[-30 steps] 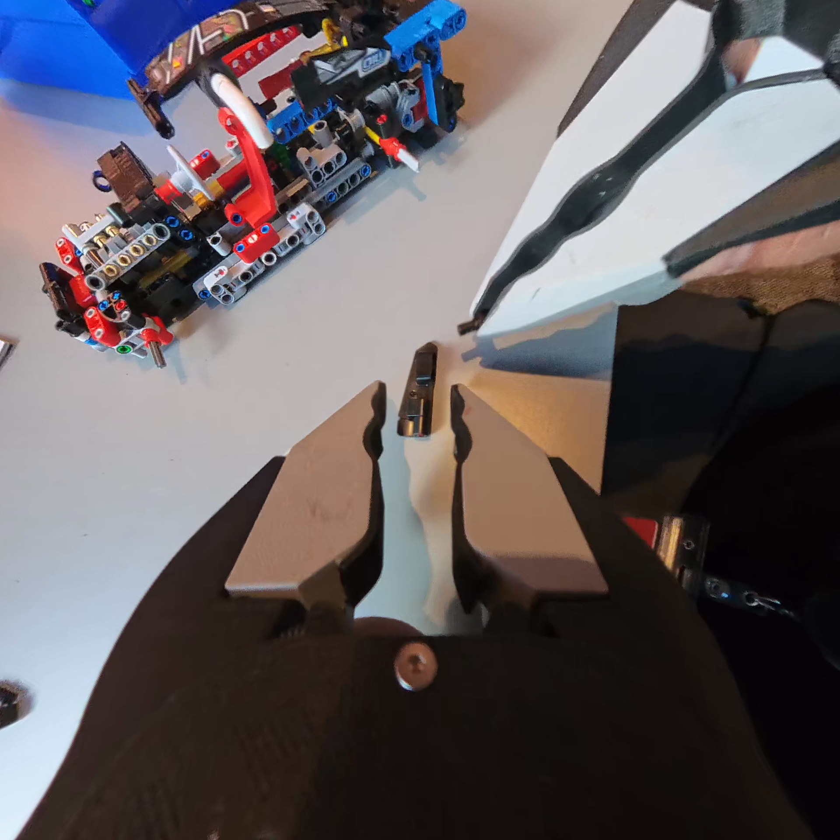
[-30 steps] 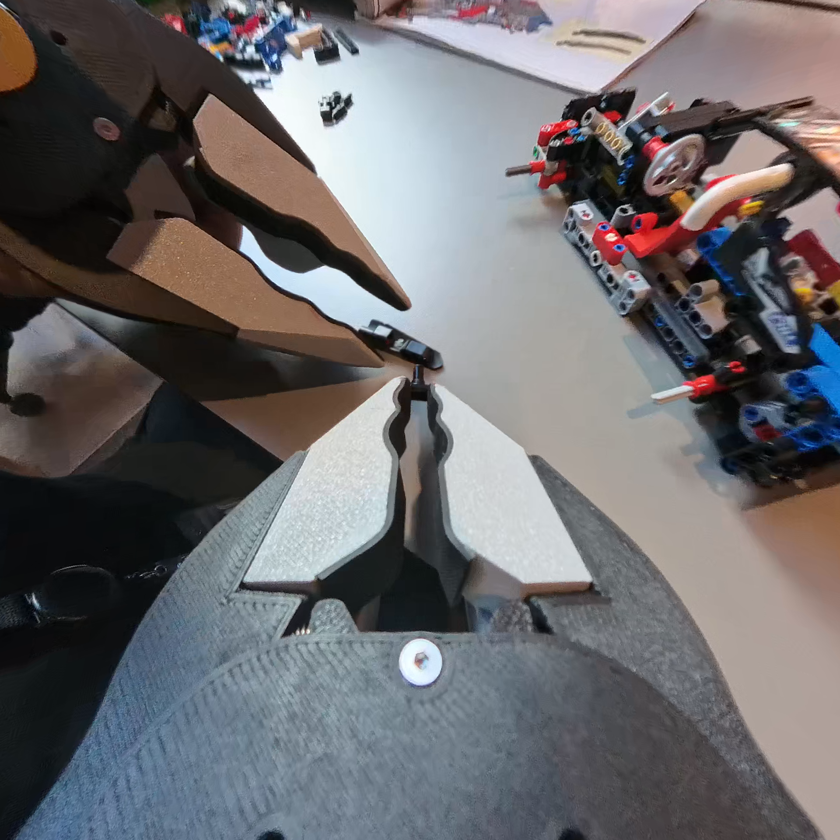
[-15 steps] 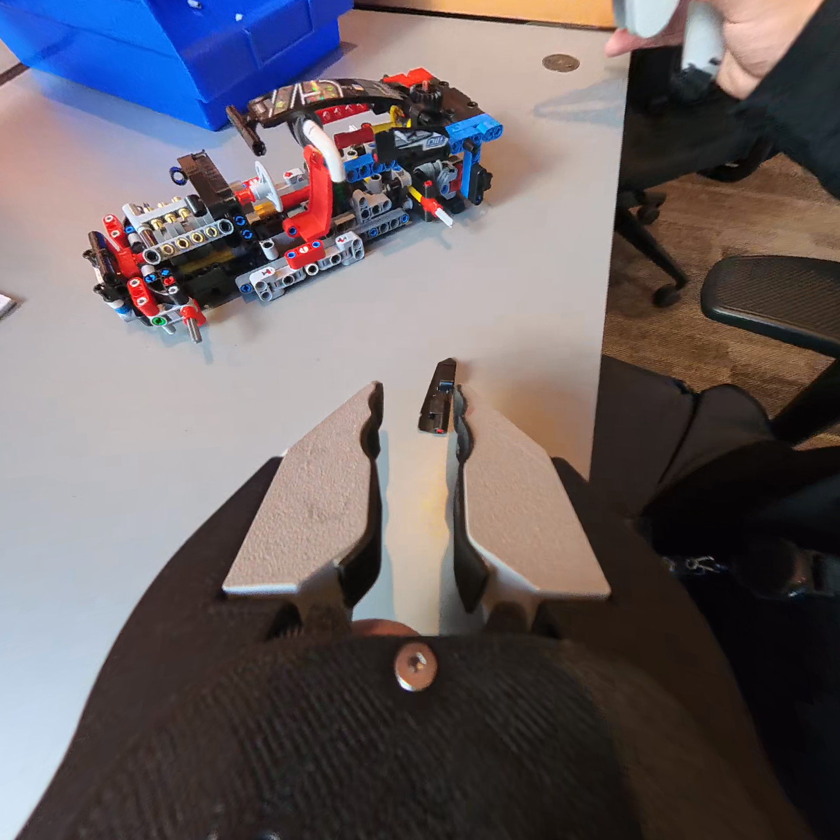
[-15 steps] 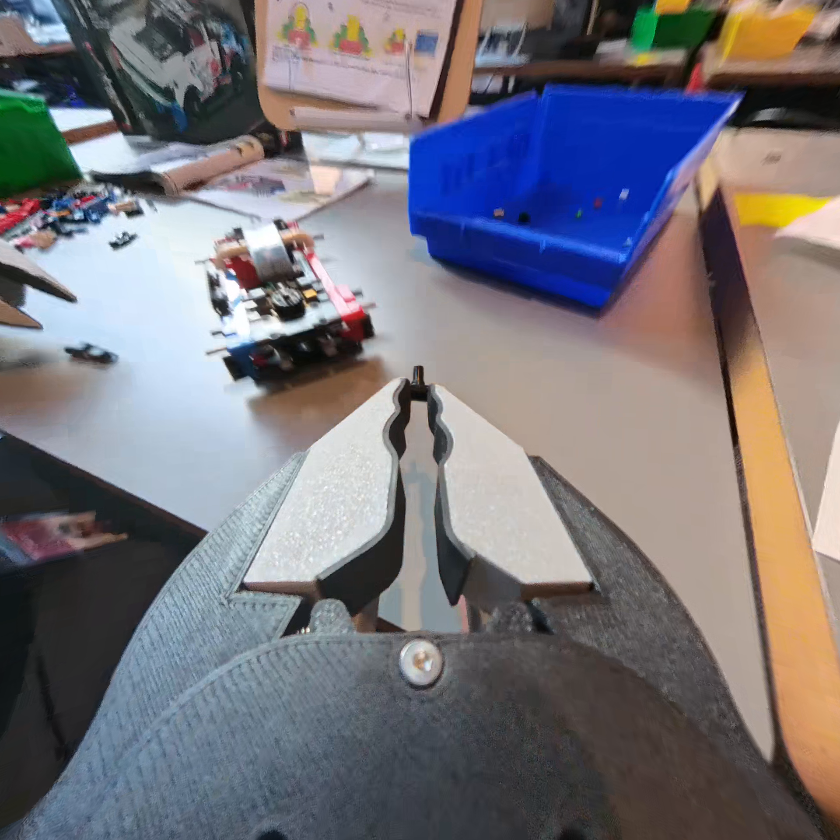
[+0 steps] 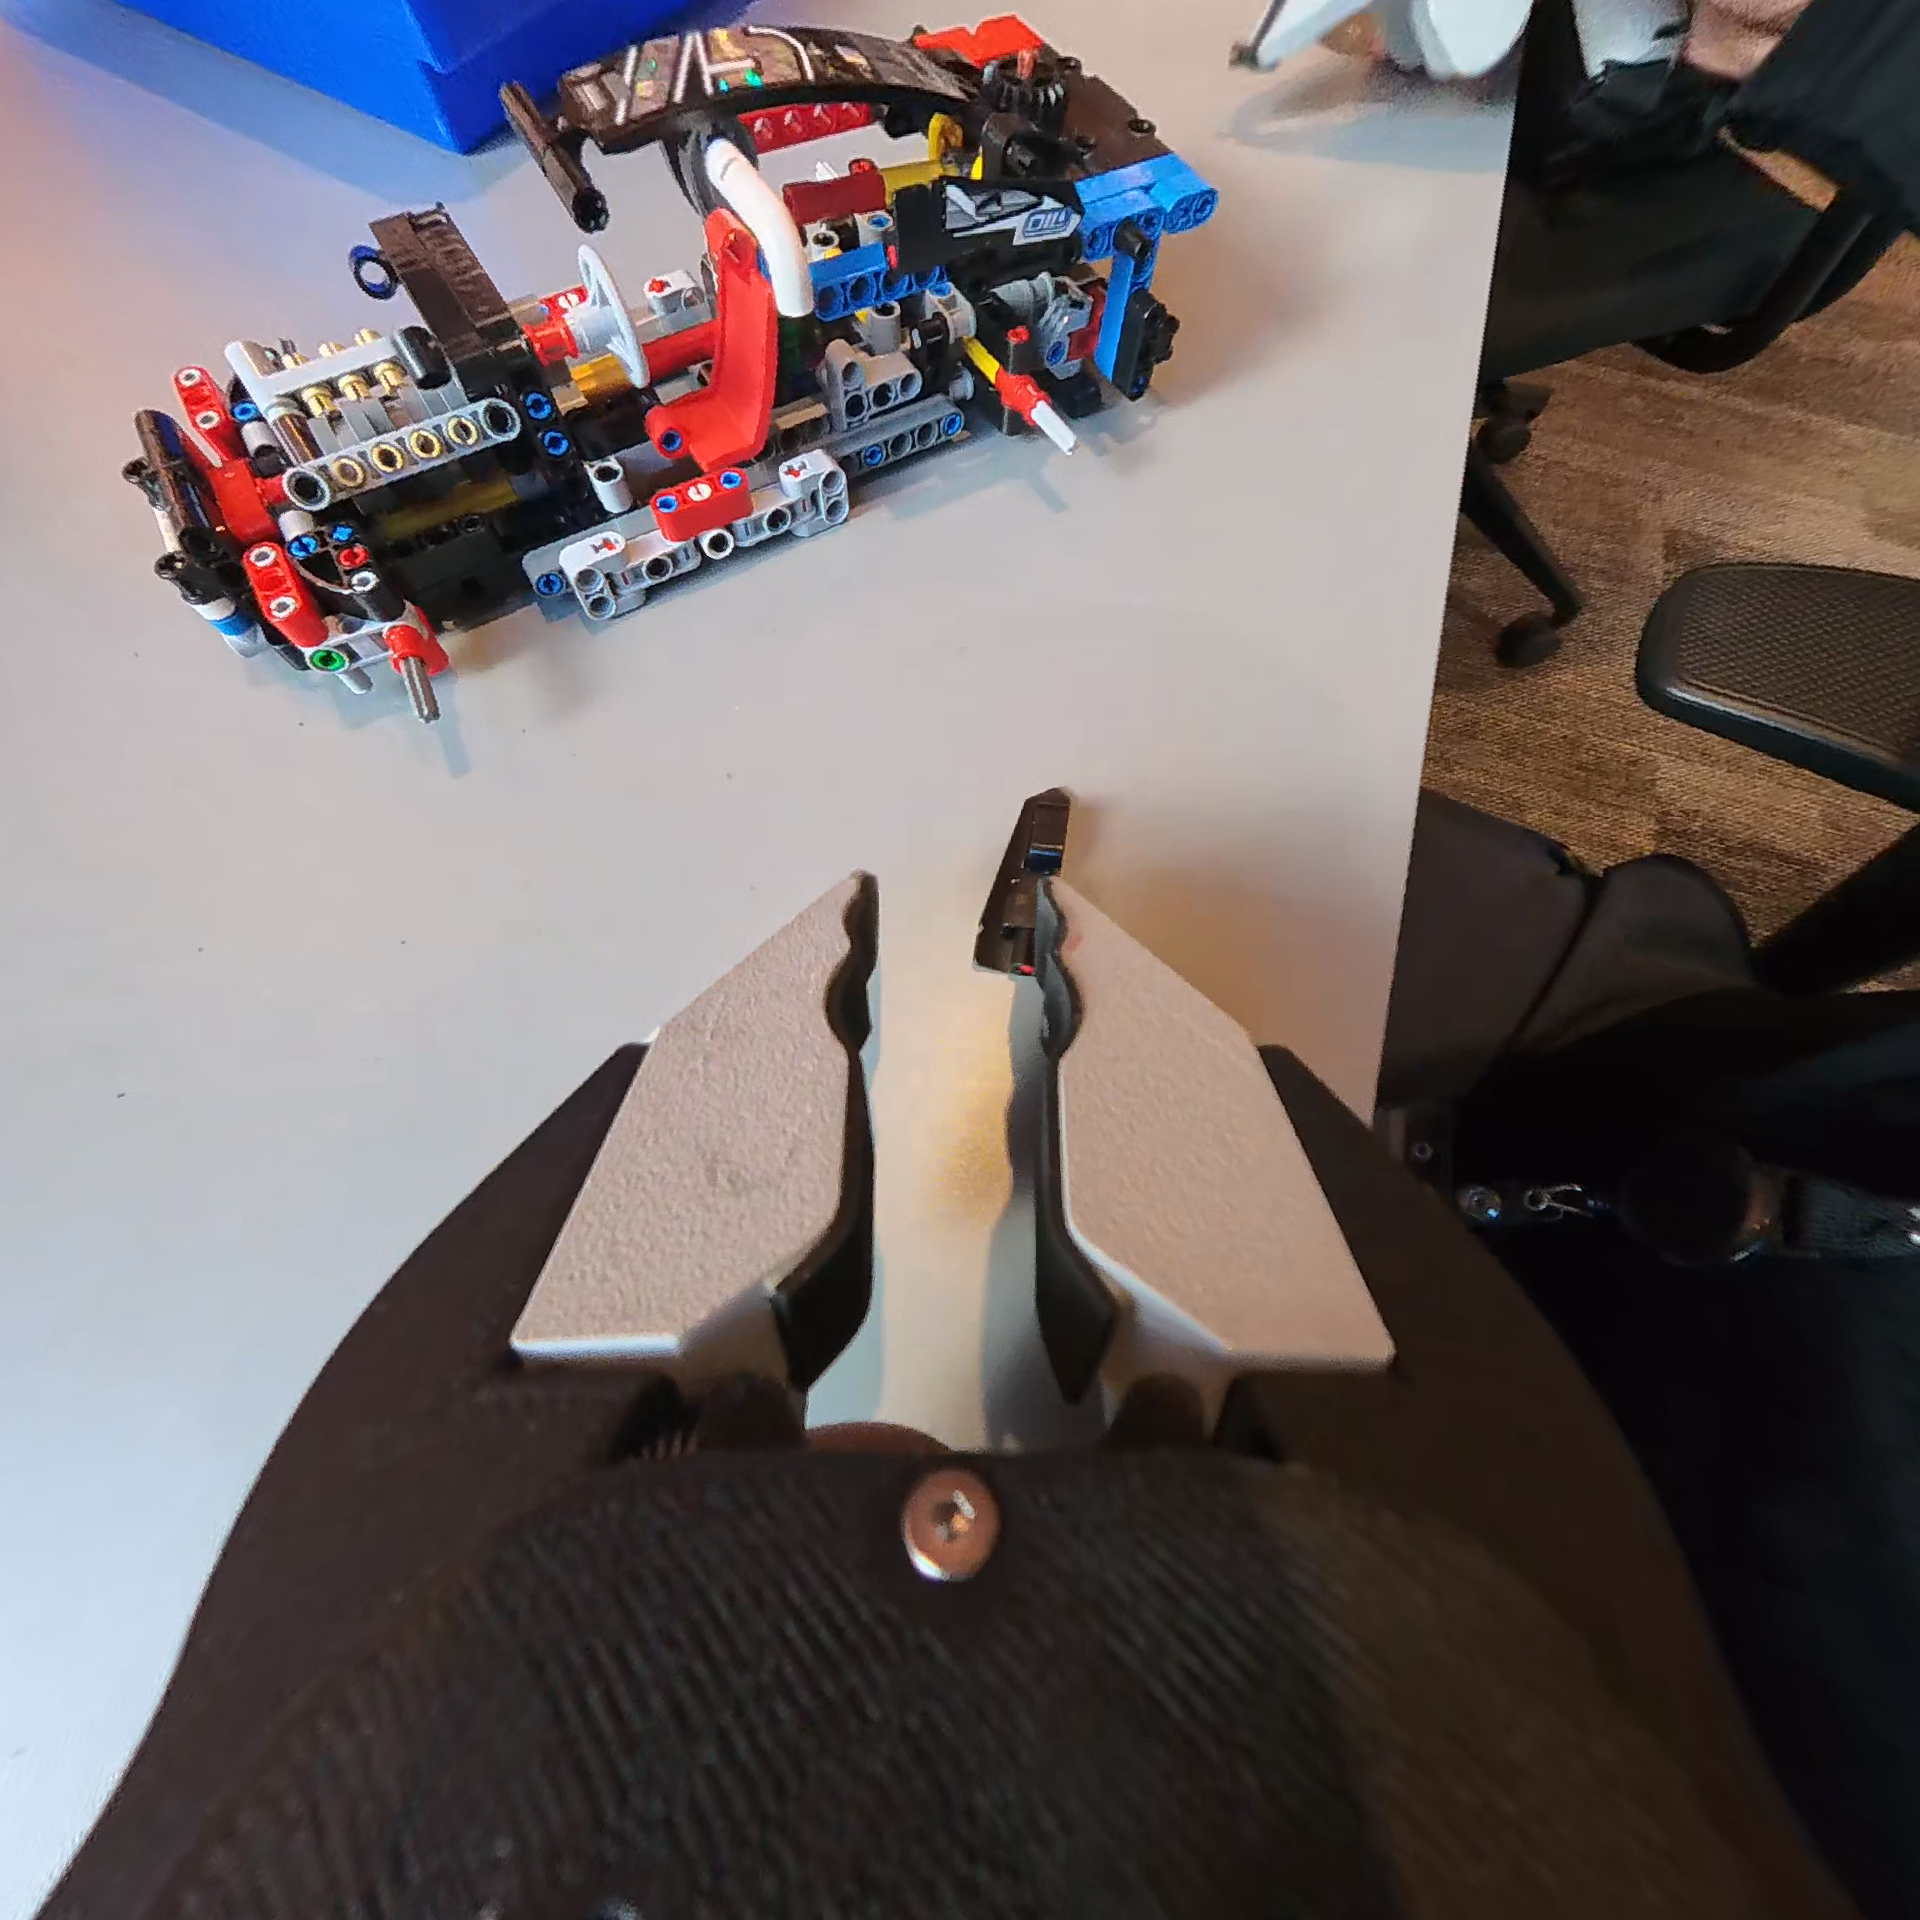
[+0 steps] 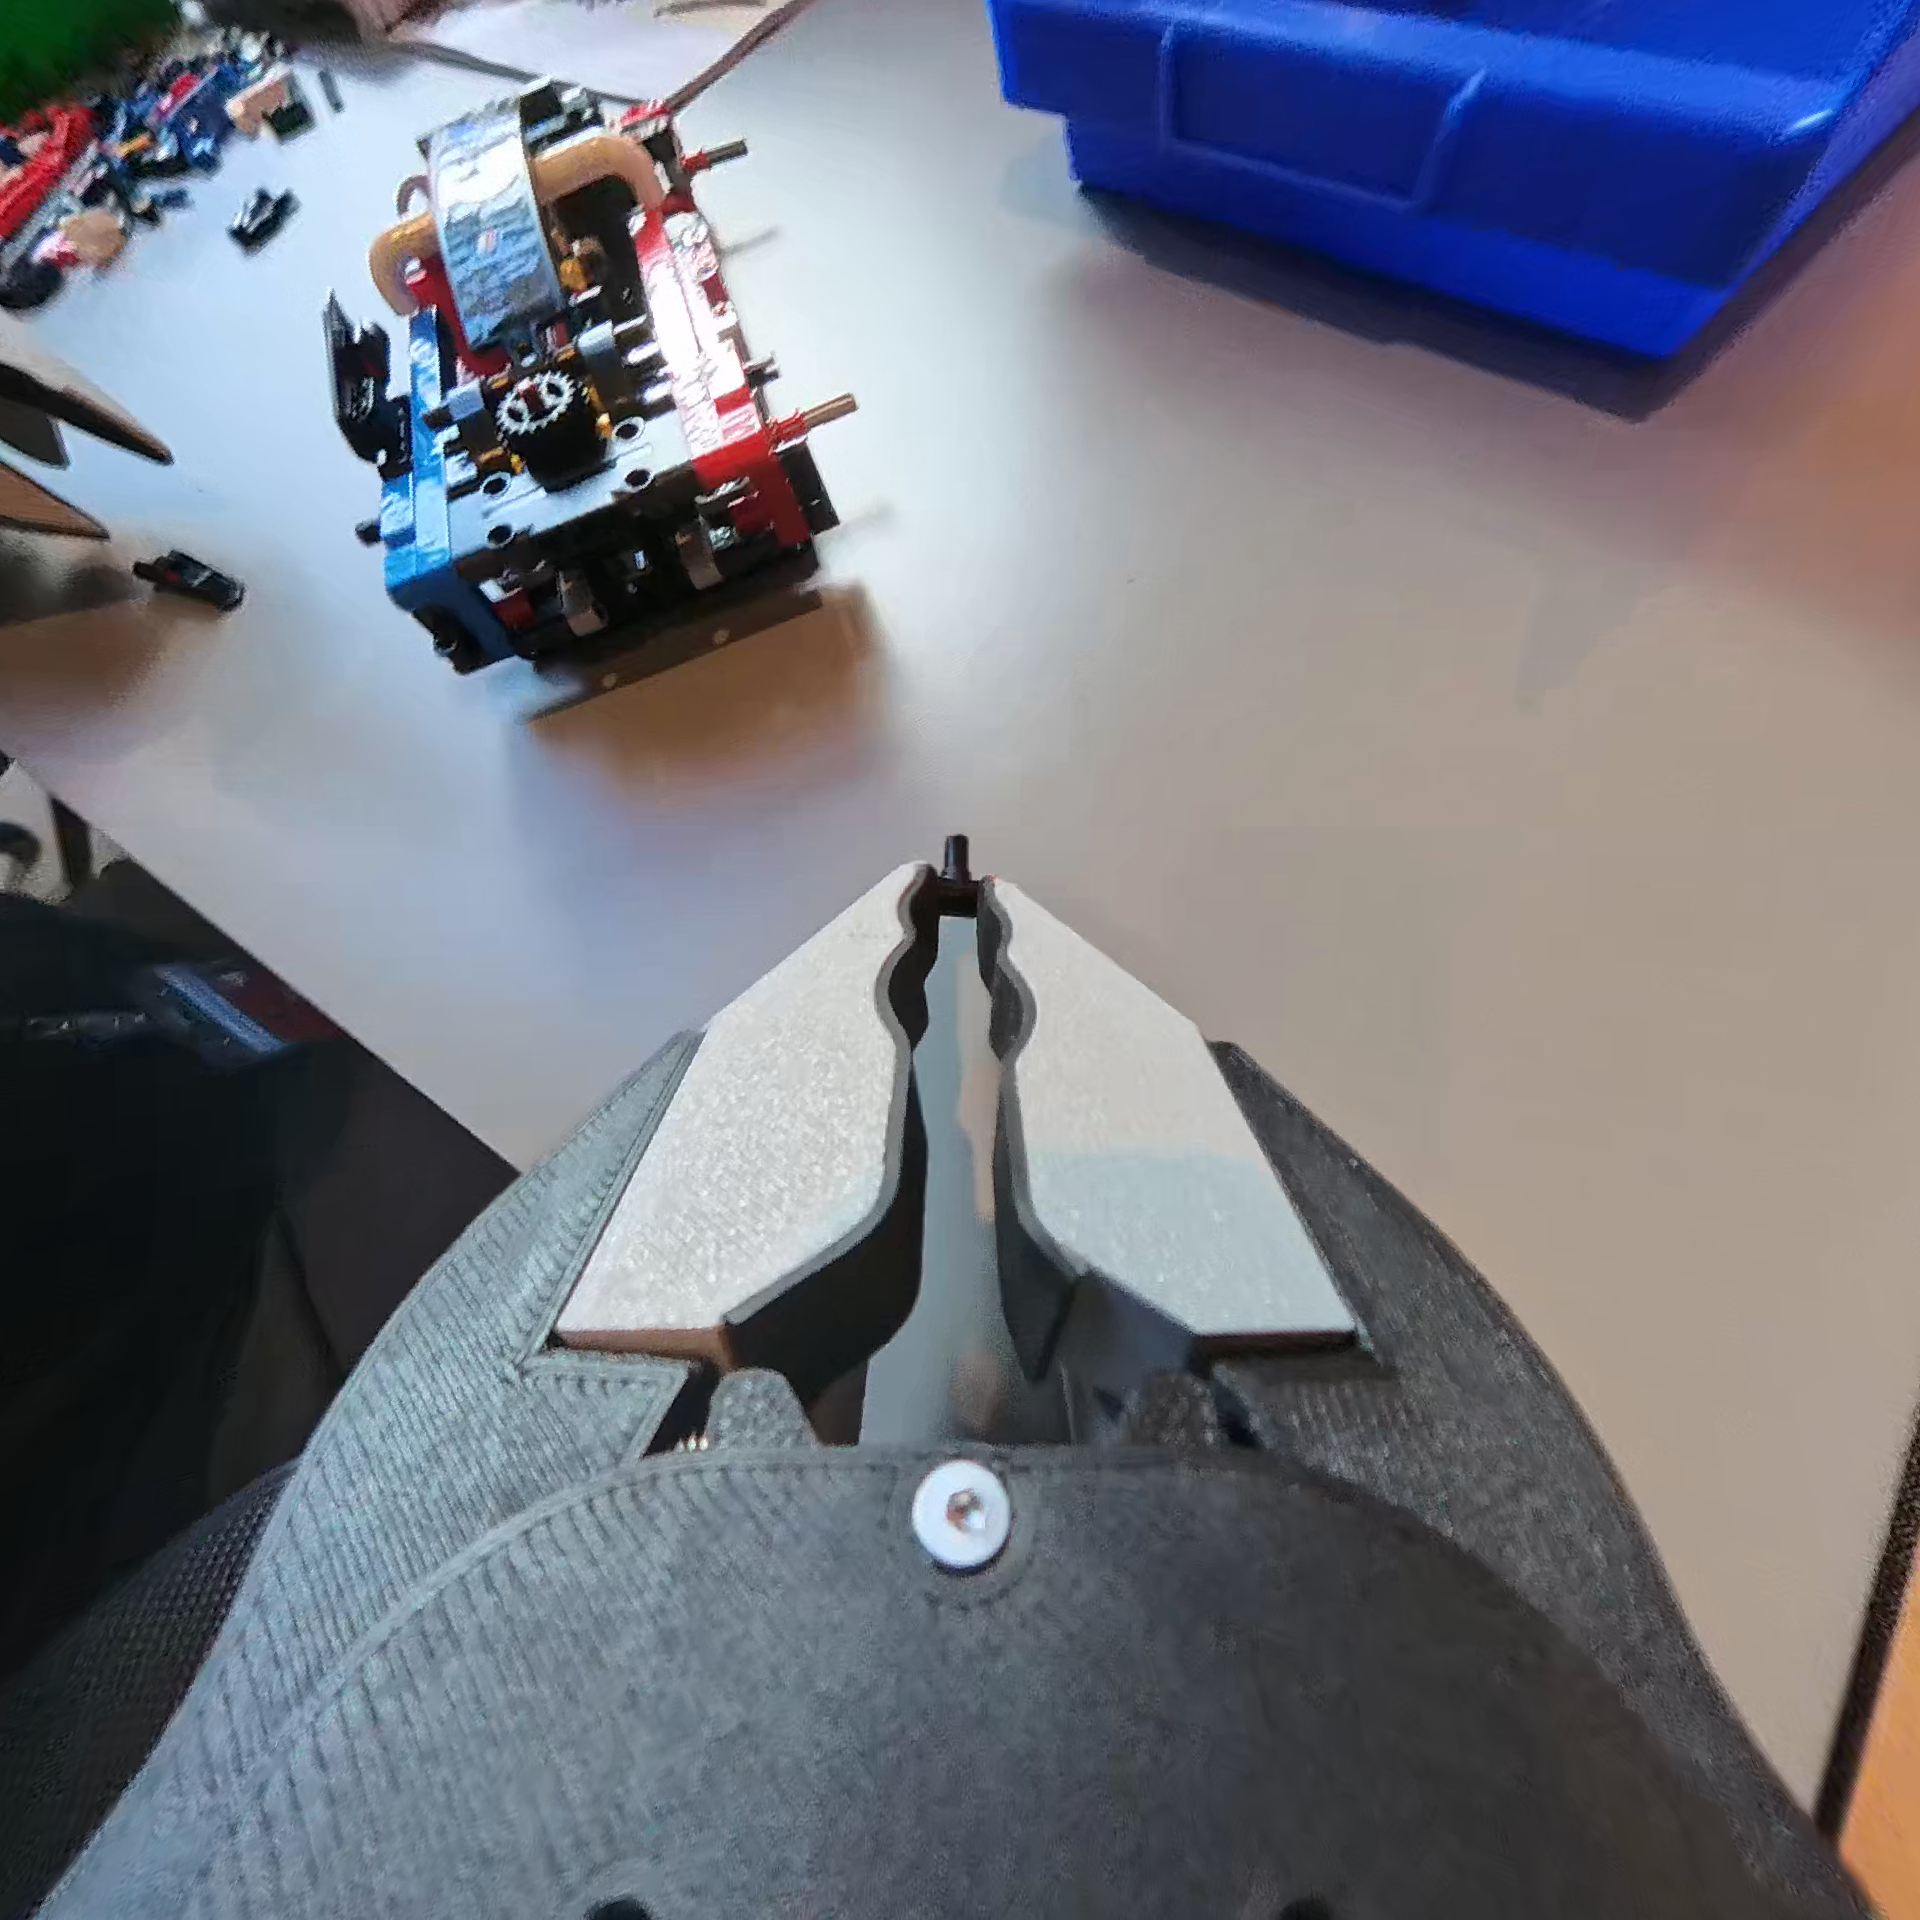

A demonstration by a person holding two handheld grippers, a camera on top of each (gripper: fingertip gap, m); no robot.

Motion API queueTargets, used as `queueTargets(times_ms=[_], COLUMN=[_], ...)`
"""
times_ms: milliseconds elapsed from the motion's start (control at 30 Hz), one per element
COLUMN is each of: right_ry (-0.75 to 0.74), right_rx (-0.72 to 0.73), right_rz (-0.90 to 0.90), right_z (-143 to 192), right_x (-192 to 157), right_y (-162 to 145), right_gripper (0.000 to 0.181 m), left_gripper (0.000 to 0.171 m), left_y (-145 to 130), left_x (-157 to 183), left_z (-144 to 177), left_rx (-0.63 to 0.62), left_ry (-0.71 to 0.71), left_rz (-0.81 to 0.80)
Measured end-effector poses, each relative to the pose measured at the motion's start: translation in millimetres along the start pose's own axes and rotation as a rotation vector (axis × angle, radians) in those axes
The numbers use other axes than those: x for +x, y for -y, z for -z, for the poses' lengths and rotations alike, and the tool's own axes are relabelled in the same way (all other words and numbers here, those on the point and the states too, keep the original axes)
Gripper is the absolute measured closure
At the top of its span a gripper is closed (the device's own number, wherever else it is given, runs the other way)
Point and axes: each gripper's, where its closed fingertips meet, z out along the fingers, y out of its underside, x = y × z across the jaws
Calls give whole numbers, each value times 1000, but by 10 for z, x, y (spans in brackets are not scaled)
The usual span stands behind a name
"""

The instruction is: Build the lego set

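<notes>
A half-built lego car (image 5: 665,384) in red, blue, black and grey lies on the grey table (image 5: 312,987); it also shows in the right wrist view (image 6: 582,416). My left gripper (image 5: 961,920) is open, low over the table. A small black lego piece (image 5: 1023,883) lies on the table against its right fingertip (image 5: 1070,935); in the right wrist view the piece (image 6: 192,577) lies left of the car. My right gripper (image 6: 951,883) is shut on a small black pin (image 6: 953,871) that sticks out past the tips, held above the table, right of and nearer than the car.
A blue plastic bin (image 6: 1455,135) stands behind the car; its corner shows in the left wrist view (image 5: 416,52). Loose lego pieces (image 6: 114,177) lie at the far left. The table edge (image 5: 1444,623) runs on the right, with office chairs (image 5: 1787,675) beyond.
My right gripper, still holding the pin, swung away from the left gripper and the black piece toward the car's end. My left gripper drew back slightly; the black piece now sits against its right fingertip.
</notes>
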Motion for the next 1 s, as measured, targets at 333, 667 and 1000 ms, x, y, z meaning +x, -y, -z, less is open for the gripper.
queueTargets(times_ms=[333, 667, 1000], right_ry=[189, 213, 131], right_rx=[263, 131, -144], right_rz=[-170, -198, -109], right_z=[417, 251, -47], right_x=[11, -35, -57], right_y=[446, 297, -74], right_gripper=[178, 177, 177], left_gripper=[145, 146, 146], left_y=[49, 50, 51], left_x=[-2, 5, 21], left_z=[86, 100, 113], left_rx=[59, 66, 71], left_ry=[-27, -43, -49], left_rz=[36, 49, 44])
